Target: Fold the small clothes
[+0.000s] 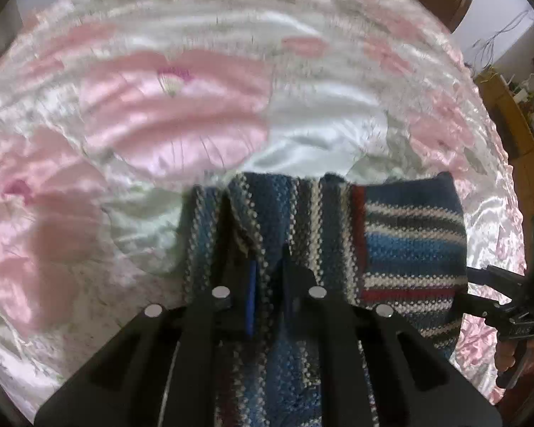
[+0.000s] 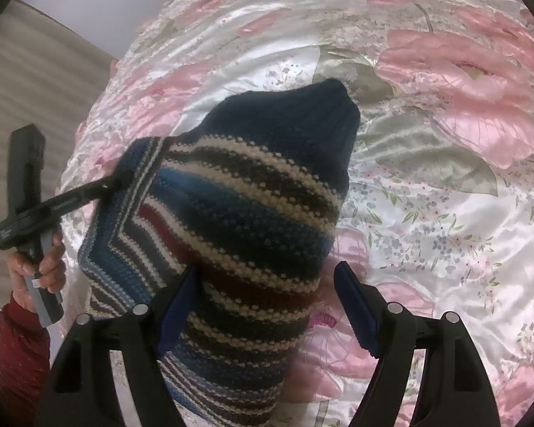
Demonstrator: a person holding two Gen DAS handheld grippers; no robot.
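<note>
Knitted stripy sweater [image 2: 245, 213] in blue, white & red lies on the shiny pink flower bedspread [image 2: 445, 195]. The left gripper [image 1: 267, 270] is pinched tight on a fold of it, w/ wool bunched up between the fingers. The right gripper [image 2: 267, 306] is wide open, one finger on the wool & the other out over the bedspread, not holding anything.

Left wrist view looks forward, close over the striped knit [image 1: 409, 242] toward the bed [image 1: 160, 124]. Right wrist view faces leftward, close. Both share knit and bed.
</note>
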